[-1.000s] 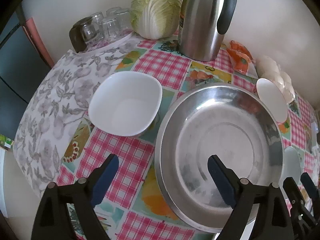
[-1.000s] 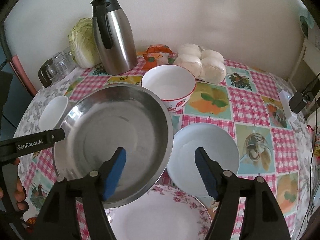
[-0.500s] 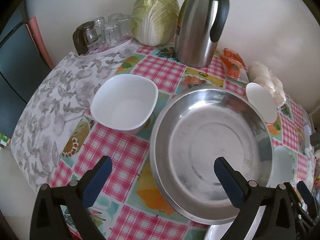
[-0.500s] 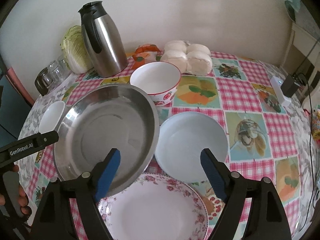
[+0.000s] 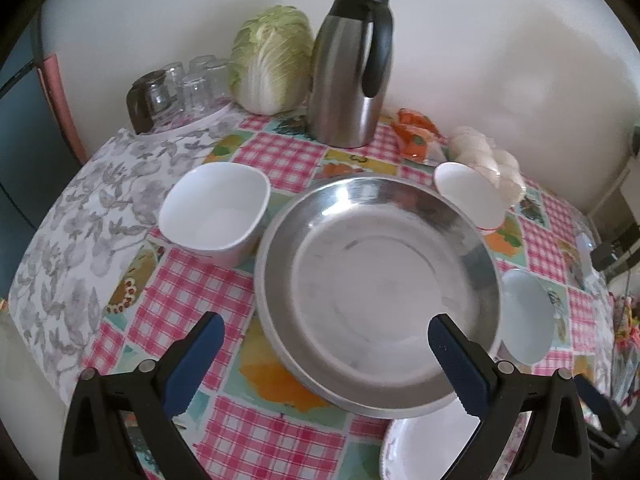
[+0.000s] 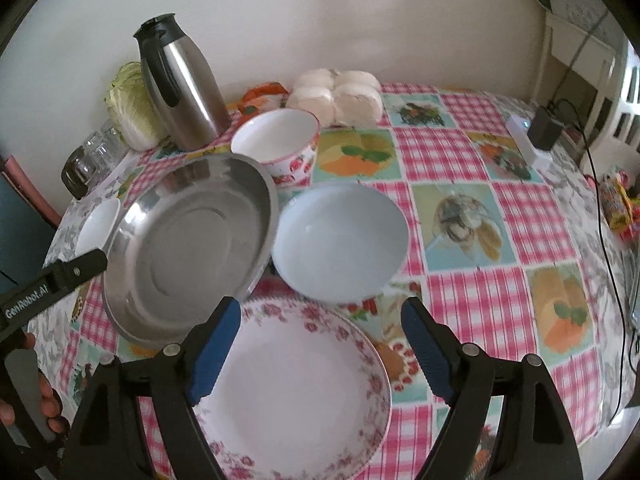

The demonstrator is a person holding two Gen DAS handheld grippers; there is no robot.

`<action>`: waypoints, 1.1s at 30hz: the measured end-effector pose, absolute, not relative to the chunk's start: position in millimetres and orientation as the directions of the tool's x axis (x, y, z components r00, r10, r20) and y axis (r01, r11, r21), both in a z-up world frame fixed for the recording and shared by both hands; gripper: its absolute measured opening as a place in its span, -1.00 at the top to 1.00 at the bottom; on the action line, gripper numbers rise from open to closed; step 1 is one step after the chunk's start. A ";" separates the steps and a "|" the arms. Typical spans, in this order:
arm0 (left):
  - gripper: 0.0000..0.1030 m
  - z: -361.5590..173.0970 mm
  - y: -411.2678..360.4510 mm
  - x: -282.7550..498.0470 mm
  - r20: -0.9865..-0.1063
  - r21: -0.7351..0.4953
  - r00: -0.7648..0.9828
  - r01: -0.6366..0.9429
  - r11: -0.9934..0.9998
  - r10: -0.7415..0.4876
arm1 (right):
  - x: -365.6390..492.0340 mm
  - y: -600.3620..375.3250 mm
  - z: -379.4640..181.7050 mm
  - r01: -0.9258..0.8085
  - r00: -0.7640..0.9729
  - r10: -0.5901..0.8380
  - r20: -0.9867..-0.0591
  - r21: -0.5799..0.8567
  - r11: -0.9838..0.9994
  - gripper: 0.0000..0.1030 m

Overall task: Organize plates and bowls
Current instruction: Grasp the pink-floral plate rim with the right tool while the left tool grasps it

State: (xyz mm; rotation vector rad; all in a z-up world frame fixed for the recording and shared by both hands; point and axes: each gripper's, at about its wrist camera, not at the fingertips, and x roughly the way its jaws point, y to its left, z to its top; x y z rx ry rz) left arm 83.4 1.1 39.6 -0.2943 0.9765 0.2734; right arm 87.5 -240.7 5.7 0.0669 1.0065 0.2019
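A large steel basin [image 5: 376,292] [image 6: 188,252] sits mid-table. A square white bowl [image 5: 214,208] stands at its left, also in the right wrist view [image 6: 98,222]. A strawberry-patterned bowl [image 6: 280,144] [image 5: 468,196] is behind the basin, a plain white bowl [image 6: 340,240] [image 5: 526,316] at its right, and a floral plate [image 6: 292,392] [image 5: 432,444] in front. My left gripper [image 5: 326,360] is open and empty above the basin's near edge. My right gripper [image 6: 320,348] is open and empty above the floral plate.
A steel thermos jug [image 5: 350,68] [image 6: 180,84], a cabbage [image 5: 272,60], upturned glasses [image 5: 180,88], an orange packet [image 5: 416,136] and bagged white buns [image 6: 336,96] line the back by the wall. A charger and cables [image 6: 540,132] lie at the right table edge.
Both grippers have drawn back and up from the table, so more of it shows. The floral plate now lies between the right fingers. No dish has moved.
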 end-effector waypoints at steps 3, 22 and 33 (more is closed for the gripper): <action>-1.00 38.6 -3.2 78.0 -0.840 -0.155 0.539 -0.345 0.926 0.061 | 81.9 -249.1 -2.3 -0.112 0.494 0.189 -0.849 0.154 0.982 -0.61; -0.92 26.8 -41.1 67.9 -0.888 -0.189 0.454 -0.218 0.957 -0.072 | 67.4 -296.4 -28.7 0.047 0.428 0.109 -0.897 0.142 0.989 -0.61; -0.72 -3.8 -64.3 65.7 -0.943 -0.181 0.312 -0.182 0.967 -0.117 | 71.3 -291.5 -60.0 0.044 0.325 0.171 -0.930 0.195 0.980 -0.61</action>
